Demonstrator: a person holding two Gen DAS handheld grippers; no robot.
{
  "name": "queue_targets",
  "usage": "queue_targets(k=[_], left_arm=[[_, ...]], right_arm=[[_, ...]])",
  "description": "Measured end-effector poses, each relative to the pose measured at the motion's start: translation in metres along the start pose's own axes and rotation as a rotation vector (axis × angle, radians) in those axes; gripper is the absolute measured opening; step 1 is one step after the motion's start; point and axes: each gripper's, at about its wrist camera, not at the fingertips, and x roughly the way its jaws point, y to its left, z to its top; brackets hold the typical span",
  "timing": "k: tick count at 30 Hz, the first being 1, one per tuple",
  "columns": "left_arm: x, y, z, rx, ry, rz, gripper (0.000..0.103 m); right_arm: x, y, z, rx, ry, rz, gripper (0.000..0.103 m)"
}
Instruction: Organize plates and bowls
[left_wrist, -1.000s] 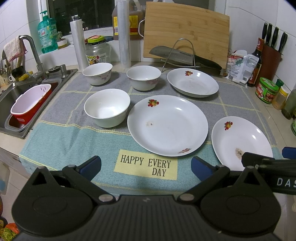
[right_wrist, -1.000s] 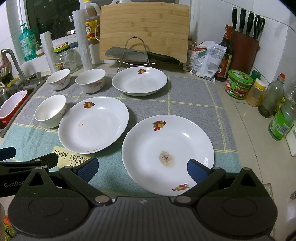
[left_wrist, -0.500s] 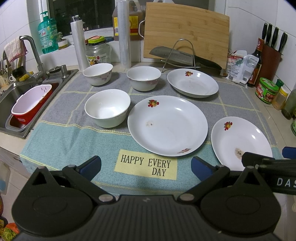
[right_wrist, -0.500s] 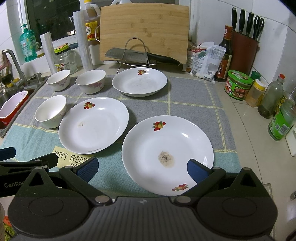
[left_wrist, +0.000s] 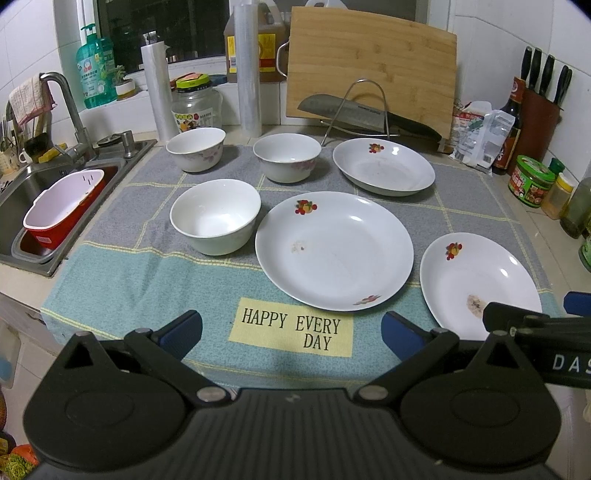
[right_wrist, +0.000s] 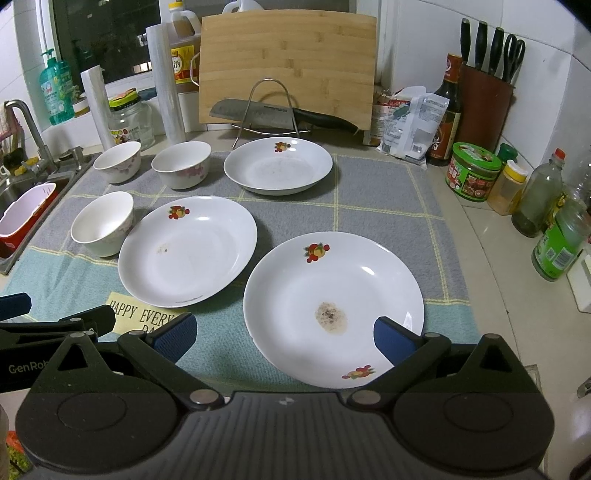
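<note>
The left gripper (left_wrist: 291, 326) hangs released over the near edge of the dish mat (left_wrist: 110, 273), its blue-padded fingers (left_wrist: 183, 328) spread wide on either side of the yellow "HAPPY EVERY DAY" label (left_wrist: 291, 326) and grasping nothing. The right gripper (right_wrist: 284, 330) is likewise spread wide and empty, its pads (right_wrist: 391, 336) framing the near half of the nearest plate (right_wrist: 332, 280), which carries a brown stain at its centre and a fruit print on its far rim.

Just left of that plate, close to it with the rims nearly meeting, lies the middle plate (left_wrist: 334, 247), the one directly beyond the left gripper's label. A small smudge marks its left half. Just beside its left rim stands a plain white bowl (left_wrist: 216, 216), upright and empty.

Farther back, three more dishes sit in a row on the grey part of the mat: a flowered bowl (left_wrist: 195, 147) at far left, a second flowered bowl (left_wrist: 287, 157) near it, and a deep plate (left_wrist: 384, 170) to the right. All six pieces stand apart, none stacked.

Behind the row, a cleaver (left_wrist: 362, 114) rests on a wire rack before a bamboo cutting board (left_wrist: 369, 62). A sink (left_wrist: 22, 184) holding a red-and-white basin (left_wrist: 62, 206) lies to the left; jars and bottles (right_wrist: 472, 171) line the right wall.
</note>
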Motion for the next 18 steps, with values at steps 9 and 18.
queue_targets(k=[9,18], left_arm=[[-0.0019,-0.0013,-0.0004,0.001,-0.002,0.001,0.102],[-0.0053,-0.0009,0.0015,0.001,-0.002,-0.011,0.102]], right_arm=[[-0.001,0.0023,-0.0008,-0.003,-0.006,-0.005,0.103],[-0.0049,0.0068,-0.0027,-0.008,-0.017,-0.019,0.103]])
